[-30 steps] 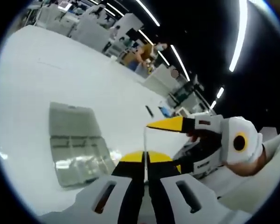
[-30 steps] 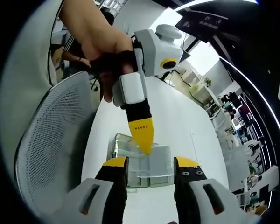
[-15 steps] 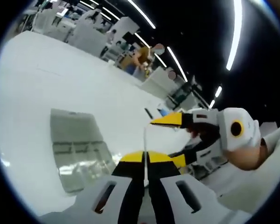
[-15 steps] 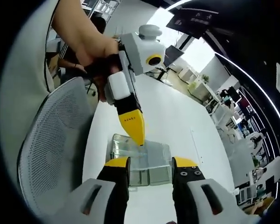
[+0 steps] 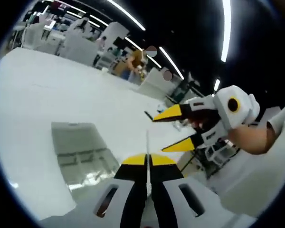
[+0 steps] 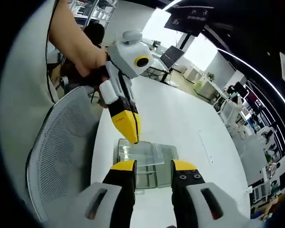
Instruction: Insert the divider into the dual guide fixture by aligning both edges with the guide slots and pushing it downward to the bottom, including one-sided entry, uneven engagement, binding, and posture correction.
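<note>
In the left gripper view, the clear fixture point(image 5: 83, 154) lies flat on the white table point(image 5: 47, 90) at lower left of the frame, a see-through tray with ribs or slot walls across it; glare spots on its surface suggest hard, smooth plastic, likely slippery and easy to shove sideways on the bare top. At bottom centre the left gripper point(image 5: 147, 160) has its yellow-tipped jaws pressed together on the divider point(image 5: 147, 142), which shows edge-on as a thin pale line rising from between the tips. Judged from that thinness, the sheet is light, stiff enough to stand unsupported, yet prone to bowing or cocking if pushed off-centre; the hold sits at its lower edge in this frame, and a hold near mid-width would load both guide slots more evenly. The divider is off to the right of the fixture in this frame, not yet in any slot. At right of the frame the right gripper point(image 5: 178, 128) floats with jaws spread apart, holding nothing, a hand point(image 5: 249, 140) behind it. In the right gripper view, a mesh chair back point(image 6: 61, 152) fills the left, the left gripper point(image 6: 131, 135) points down toward the fixture point(image 6: 147, 164) at centre, with the divider itself too thin to make out there, and the right gripper point(image 6: 154, 166) is parted, empty, at bottom centre.
</note>
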`<state>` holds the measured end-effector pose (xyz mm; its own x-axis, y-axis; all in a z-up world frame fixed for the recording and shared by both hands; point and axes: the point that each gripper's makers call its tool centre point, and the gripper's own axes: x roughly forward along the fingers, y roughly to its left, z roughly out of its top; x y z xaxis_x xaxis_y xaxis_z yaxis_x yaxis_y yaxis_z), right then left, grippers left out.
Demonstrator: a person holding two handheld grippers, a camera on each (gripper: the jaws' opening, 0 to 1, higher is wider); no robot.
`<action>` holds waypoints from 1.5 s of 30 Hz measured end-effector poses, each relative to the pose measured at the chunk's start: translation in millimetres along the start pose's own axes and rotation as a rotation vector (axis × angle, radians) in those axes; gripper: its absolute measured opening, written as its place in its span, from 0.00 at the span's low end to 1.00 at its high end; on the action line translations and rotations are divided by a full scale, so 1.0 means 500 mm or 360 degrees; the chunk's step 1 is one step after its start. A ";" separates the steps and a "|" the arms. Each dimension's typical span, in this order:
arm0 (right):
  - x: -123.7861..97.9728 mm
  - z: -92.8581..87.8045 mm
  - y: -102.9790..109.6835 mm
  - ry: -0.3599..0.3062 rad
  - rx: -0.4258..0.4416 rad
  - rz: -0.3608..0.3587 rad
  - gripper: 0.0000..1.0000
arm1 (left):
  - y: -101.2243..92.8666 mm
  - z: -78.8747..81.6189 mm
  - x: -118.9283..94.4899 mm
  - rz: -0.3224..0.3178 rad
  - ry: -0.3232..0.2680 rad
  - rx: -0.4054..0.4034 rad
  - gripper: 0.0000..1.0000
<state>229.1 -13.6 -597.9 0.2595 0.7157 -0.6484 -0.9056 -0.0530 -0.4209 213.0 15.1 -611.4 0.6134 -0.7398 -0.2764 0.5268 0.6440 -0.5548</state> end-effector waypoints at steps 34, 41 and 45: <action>0.000 0.031 0.029 0.0007 -0.0027 0.0392 0.08 | -0.036 -0.024 0.000 -0.0069 0.0020 0.0475 0.00; 0.000 0.025 0.038 0.0043 -0.0043 0.0470 0.03 | -0.036 -0.027 -0.001 -0.0068 0.0028 0.0532 0.00; 0.002 0.023 0.044 0.0053 -0.0044 0.0518 0.02 | -0.037 -0.028 -0.001 -0.0068 0.0032 0.0574 0.00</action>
<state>205.6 -5.9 -600.4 -0.0310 0.6350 -0.7719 -0.9335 -0.2943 -0.2047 194.8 0.7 -612.0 0.5766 -0.7689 -0.2763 0.7275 0.6371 -0.2547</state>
